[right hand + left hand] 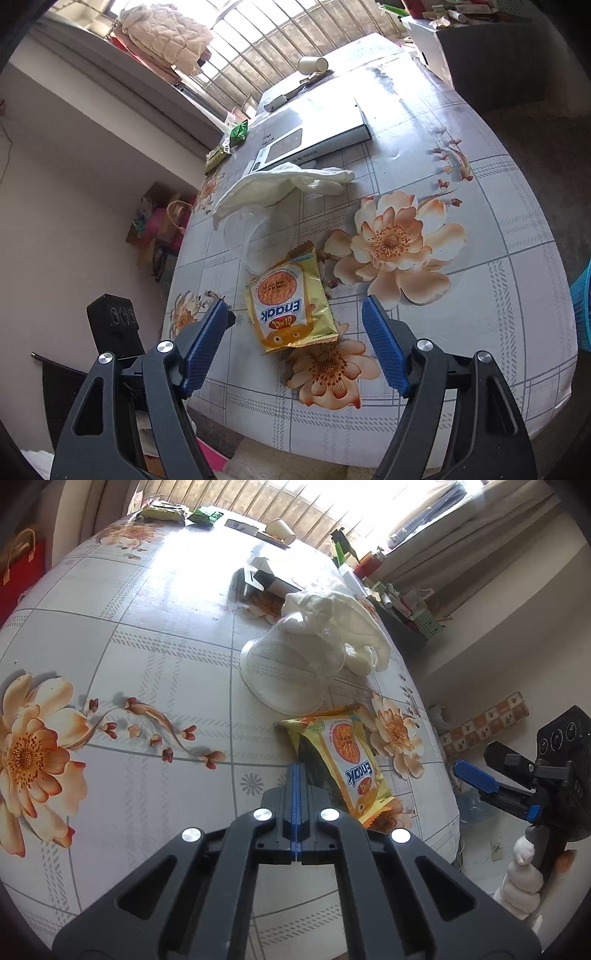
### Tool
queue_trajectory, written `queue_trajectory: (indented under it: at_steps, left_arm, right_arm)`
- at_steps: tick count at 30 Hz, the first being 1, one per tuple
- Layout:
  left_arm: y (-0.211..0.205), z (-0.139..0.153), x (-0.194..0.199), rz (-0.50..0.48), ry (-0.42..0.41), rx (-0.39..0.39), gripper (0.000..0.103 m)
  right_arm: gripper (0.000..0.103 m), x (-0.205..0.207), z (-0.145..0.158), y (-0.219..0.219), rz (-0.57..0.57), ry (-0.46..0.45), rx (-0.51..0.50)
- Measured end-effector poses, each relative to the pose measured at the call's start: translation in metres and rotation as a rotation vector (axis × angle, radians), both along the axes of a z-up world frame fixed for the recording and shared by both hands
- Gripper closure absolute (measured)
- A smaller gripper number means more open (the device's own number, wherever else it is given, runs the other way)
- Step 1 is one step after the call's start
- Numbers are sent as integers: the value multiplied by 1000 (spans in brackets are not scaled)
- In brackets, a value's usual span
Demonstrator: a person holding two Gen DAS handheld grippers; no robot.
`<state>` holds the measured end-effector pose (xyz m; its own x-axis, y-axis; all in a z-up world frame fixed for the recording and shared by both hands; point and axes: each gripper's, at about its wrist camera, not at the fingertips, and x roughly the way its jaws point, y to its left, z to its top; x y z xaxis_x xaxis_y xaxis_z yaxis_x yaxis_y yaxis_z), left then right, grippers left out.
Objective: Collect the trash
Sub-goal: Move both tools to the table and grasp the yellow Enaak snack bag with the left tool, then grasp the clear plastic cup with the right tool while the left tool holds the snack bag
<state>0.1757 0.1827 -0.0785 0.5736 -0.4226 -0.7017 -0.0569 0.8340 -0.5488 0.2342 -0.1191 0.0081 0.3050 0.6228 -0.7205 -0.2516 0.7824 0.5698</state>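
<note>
At the bottom of the left wrist view, the left tool (296, 775) stood with its blue pads pressed flat together and nothing between them, its tip just beside the near left edge of a yellow Enaak snack wrapper (351, 760) on the flowered tabletop (140, 657). In the right wrist view, the right tool (295, 343) hung with its pads wide apart and empty, the same wrapper (291, 302) lying in the centre of the frame between and just beyond them, near the tabletop's (480, 221) lower edge. Past the wrapper a clear plastic cup (291, 664) lay on its side, touching a crumpled white cloth (340, 627). Farther up the frame sat a small open carton (262, 576), and near the far edge a paper cup (280, 530) lay tipped over beside green packets (166, 511). A gloved hand (521, 882) held the right tool at the lower right of the left wrist view.
</note>
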Motion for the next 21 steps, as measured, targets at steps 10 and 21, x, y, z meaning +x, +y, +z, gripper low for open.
queue_trajectory:
  at_steps: [10, 21]
  left_arm:
    - [25, 12, -14, -18, -50, -59, 103]
    - [7, 8, -12, -112, -62, -77, 86]
  right_arm:
    - [28, 46, 9, 86, 161, -118, -159]
    - [16, 66, -14, 173, 383, -238, -430]
